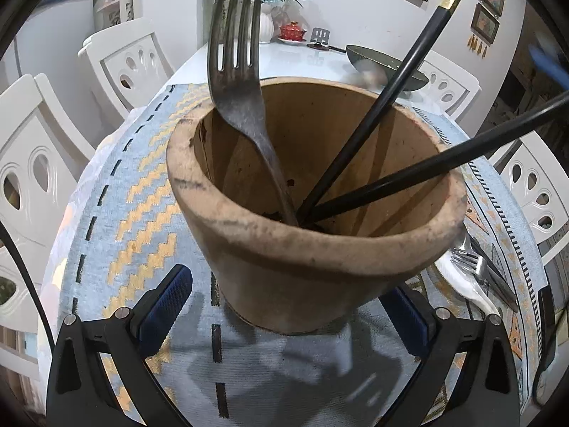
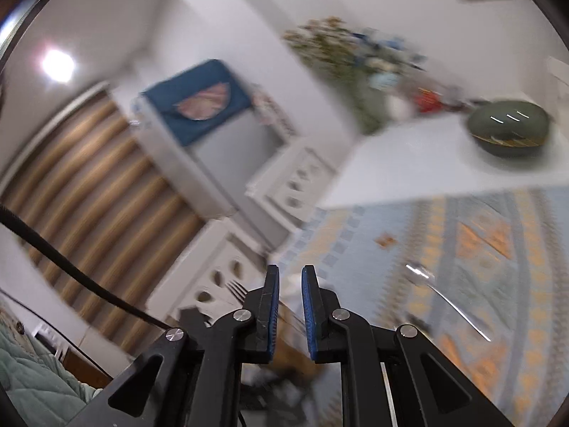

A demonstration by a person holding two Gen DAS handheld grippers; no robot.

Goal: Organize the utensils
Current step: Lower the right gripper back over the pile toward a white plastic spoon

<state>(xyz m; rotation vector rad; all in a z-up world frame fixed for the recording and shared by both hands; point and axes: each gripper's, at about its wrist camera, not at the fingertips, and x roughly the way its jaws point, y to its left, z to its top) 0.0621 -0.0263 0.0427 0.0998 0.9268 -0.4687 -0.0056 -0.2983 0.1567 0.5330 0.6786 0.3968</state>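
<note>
Somebody's home dining room, no question

White carved dining chairs [image 1: 131, 57] pulled up around a white bench [image 1: 284, 58] with a blue and yellow zigzag woven cloth [image 1: 142, 192], white vase of blue and white flowers [image 1: 265, 25], small framed pictures [image 1: 489, 9] on the wall, plus a dark green bowl [image 2: 508, 128].

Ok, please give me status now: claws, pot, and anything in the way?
Left claw open around clay pot, steadying. Right claw narrow gap, empty. Fork, two chopsticks in pot. More cutlery beside pot.
</note>
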